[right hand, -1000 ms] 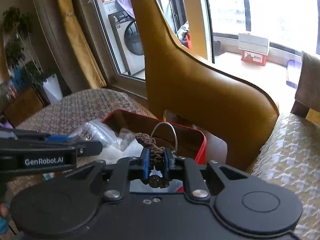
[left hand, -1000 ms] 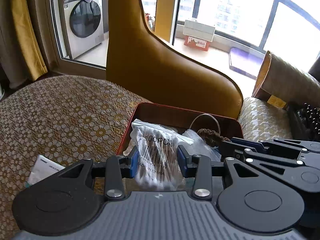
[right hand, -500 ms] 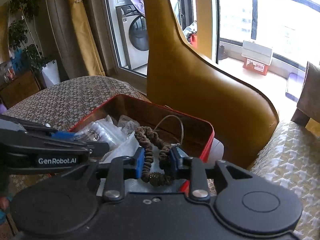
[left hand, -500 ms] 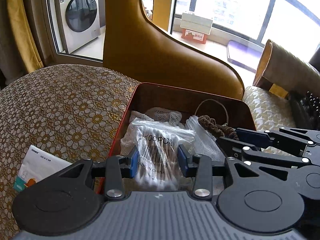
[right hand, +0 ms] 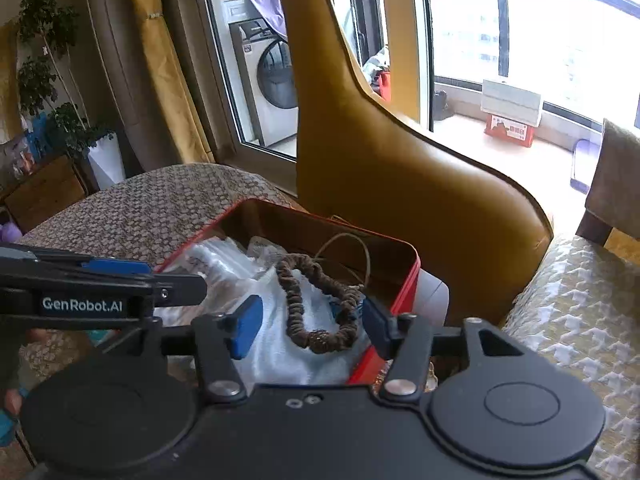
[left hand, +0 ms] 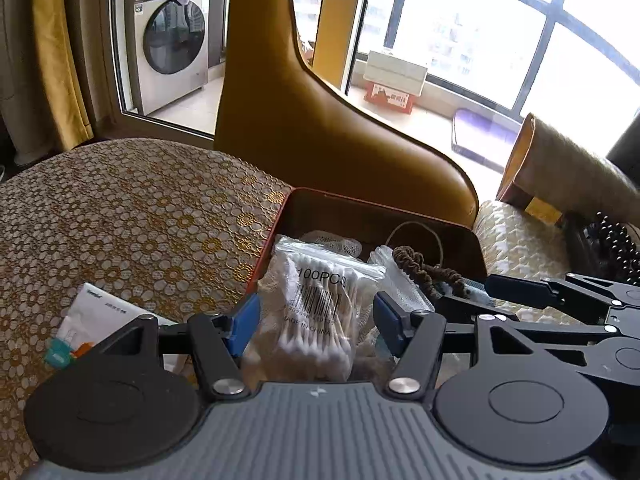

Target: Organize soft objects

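A red box [left hand: 276, 224] [right hand: 412, 280] stands on the patterned table. In it lie a clear bag of cotton swabs [left hand: 320, 312], white mesh cloth [left hand: 332, 240], a clear packet [right hand: 276, 340] and a brown scrunchie [right hand: 320, 304] [left hand: 424, 272]. My left gripper [left hand: 316, 322] is open, its blue pads either side of the swab bag without squeezing it. My right gripper [right hand: 308, 326] is open over the box, and the scrunchie lies loose between its pads on the packet. The right gripper also shows at the right of the left wrist view [left hand: 520, 292].
A white pouch [left hand: 96, 320] lies on the table [left hand: 120, 220] left of the box. A tan leather chair back [left hand: 320, 128] [right hand: 400, 180] rises just behind the box. A cushioned seat [right hand: 580, 300] lies to the right.
Both grippers opened: the left let go of the swab bag, the right let go of the scrunchie, which now rests in the box. Both pulled back slightly.
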A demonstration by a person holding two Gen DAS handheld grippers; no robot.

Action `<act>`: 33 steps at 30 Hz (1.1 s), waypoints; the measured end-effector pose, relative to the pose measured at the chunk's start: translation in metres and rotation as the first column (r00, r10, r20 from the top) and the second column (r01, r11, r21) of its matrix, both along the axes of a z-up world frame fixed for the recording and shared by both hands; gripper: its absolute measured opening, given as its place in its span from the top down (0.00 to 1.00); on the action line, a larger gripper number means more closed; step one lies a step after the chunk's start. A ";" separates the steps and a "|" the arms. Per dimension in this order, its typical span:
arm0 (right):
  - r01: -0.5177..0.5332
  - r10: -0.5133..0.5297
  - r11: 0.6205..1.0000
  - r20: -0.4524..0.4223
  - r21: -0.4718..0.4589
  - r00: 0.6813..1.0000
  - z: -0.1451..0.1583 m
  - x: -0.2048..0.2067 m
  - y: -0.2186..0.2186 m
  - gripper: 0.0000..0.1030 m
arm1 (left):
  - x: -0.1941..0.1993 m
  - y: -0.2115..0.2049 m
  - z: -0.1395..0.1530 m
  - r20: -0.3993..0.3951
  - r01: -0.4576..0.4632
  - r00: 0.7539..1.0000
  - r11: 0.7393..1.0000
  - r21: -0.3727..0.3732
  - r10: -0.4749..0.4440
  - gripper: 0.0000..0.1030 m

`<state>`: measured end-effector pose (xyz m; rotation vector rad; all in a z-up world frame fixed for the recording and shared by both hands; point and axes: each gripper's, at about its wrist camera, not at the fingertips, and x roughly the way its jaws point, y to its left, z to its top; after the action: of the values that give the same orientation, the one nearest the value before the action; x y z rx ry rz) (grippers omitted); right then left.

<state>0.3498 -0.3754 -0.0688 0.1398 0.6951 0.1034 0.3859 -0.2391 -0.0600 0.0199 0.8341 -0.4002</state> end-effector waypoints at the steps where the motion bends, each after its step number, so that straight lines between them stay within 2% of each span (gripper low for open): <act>1: -0.003 0.003 1.000 0.004 0.003 1.000 0.003 -0.003 0.001 0.46 | -0.002 0.002 0.003 0.004 -0.001 1.000 1.000 -0.004 0.001 0.40; 21: -0.094 0.093 0.996 0.104 0.003 0.990 0.065 -0.083 0.046 0.41 | -0.092 0.058 0.073 0.129 -0.017 0.991 0.999 -0.040 0.022 0.40; 33: -0.120 0.124 0.992 0.178 -0.034 0.976 0.081 -0.138 0.072 0.39 | -0.156 0.099 0.083 0.161 0.002 0.987 0.998 -0.055 0.007 0.40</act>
<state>0.2123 -0.3033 0.0126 0.0640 0.5242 0.2231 0.2295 -0.1403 0.0225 0.0001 0.6637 -0.4131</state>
